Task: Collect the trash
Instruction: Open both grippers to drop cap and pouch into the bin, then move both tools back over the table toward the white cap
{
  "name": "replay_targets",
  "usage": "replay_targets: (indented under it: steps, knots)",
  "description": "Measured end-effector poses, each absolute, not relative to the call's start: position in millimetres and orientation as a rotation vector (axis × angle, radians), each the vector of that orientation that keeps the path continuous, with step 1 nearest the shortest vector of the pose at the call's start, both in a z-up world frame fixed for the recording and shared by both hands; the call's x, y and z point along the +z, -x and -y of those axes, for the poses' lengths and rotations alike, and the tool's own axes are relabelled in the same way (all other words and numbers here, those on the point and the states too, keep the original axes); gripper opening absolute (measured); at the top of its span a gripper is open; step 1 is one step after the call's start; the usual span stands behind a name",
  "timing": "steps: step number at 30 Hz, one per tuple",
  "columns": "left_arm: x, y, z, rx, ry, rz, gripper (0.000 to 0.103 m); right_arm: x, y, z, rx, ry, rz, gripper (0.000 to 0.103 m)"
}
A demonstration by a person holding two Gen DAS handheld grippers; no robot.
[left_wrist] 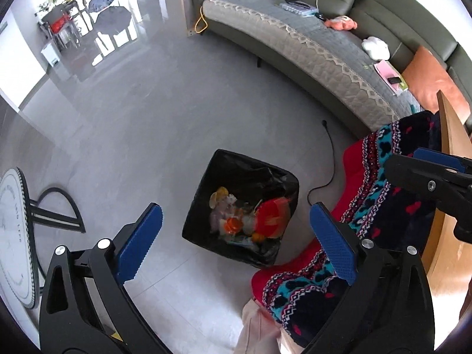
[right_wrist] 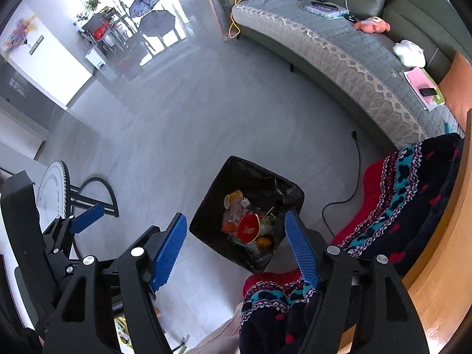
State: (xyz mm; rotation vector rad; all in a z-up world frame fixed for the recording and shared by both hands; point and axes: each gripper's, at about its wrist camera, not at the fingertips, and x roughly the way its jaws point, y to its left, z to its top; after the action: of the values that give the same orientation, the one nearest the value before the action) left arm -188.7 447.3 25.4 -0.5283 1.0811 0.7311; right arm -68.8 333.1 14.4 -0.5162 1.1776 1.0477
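Both the left claw (left_wrist: 236, 230) and right claw (right_wrist: 236, 240) hang wide open and empty over the black-lined square trash bin (left_wrist: 203, 188) on the floor, whose thin liner looks light, limp and slippery, so it is best pinched at its near-right rim fold.

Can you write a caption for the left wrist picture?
Open left gripper above a black-lined trash bin full of rubbish, sofa behind.
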Motion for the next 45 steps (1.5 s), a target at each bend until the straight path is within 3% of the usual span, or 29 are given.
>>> replay_targets:
  steps: [20, 45]
  knots:
    - [44.5, 179.4, -434.8, 0.706, 0.469, -1.053, 0.097, 28.8, 66.5, -308.9, 1.036, 0.468, -1.161, 0.07]
    - [75.4, 115.1, -338.0, 0.501, 0.313, -1.037, 0.097, 62.8, 26.6, -181.6, 0.877, 0.308, -1.128, 0.07]
